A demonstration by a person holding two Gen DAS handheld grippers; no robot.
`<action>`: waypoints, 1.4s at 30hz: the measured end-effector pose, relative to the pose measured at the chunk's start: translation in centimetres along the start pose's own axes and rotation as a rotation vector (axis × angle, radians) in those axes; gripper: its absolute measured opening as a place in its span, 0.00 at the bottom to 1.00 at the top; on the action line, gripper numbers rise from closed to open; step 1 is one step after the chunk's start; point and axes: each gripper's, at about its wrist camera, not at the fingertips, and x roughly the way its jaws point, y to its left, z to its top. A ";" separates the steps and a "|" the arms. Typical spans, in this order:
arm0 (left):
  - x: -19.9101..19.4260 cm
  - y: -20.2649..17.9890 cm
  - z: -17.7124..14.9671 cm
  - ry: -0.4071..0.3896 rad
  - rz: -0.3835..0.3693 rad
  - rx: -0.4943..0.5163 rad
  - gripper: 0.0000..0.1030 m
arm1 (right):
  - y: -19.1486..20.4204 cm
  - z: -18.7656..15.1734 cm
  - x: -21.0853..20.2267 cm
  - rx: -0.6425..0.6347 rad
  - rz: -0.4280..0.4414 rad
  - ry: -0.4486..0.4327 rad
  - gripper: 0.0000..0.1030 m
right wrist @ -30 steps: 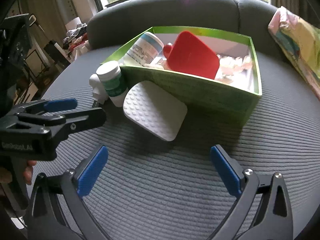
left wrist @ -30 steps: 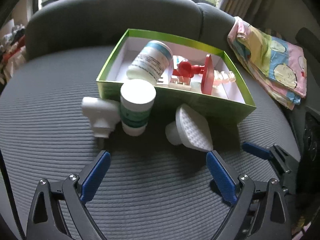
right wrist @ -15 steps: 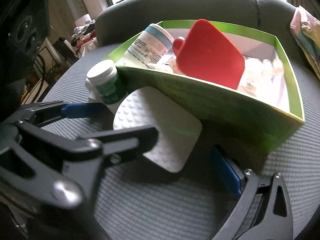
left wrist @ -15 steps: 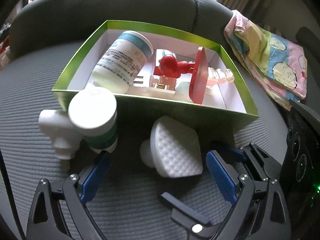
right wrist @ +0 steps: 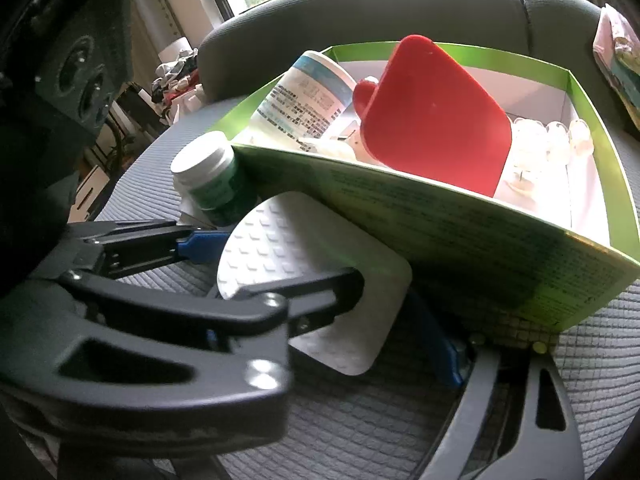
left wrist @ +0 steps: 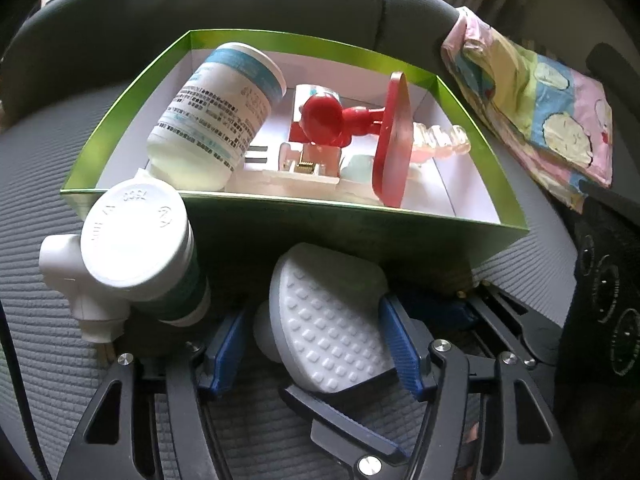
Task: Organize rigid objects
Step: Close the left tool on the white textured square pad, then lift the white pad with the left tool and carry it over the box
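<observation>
A white studded pad (left wrist: 328, 320) with a round knob lies on the grey seat against the green box (left wrist: 360, 224). My left gripper (left wrist: 316, 344) has its blue fingers on both sides of the pad, close to it; contact is unclear. The pad also shows in the right wrist view (right wrist: 304, 264), with the left gripper (right wrist: 280, 280) around it. My right gripper (right wrist: 320, 360) is open; only its right blue finger (right wrist: 436, 340) shows, under the box's front wall. A small white-capped green bottle (left wrist: 140, 252) and a white plastic fitting (left wrist: 76, 284) stand left of the pad.
The green box holds a large white bottle (left wrist: 216, 116), a red knobbed pad (left wrist: 392, 144), a clear dental tray (left wrist: 436, 144) and small white parts. A patterned cloth (left wrist: 532, 104) lies at the right. The grey seat backrest (left wrist: 200, 12) rises behind.
Both grippers moved forward toward the box. The left gripper's fingers closed in around the white studded pad. The right gripper slid up beside it, under the box's front wall.
</observation>
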 end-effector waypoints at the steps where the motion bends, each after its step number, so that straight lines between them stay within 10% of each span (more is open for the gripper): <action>1: 0.0 0.1 -0.1 -0.001 -0.002 0.004 0.62 | 0.0 0.0 0.0 -0.003 -0.003 0.000 0.84; 42: -12.6 -5.3 1.3 -0.258 0.016 0.191 0.61 | 5.3 3.7 -10.8 -0.072 -0.056 -0.218 0.84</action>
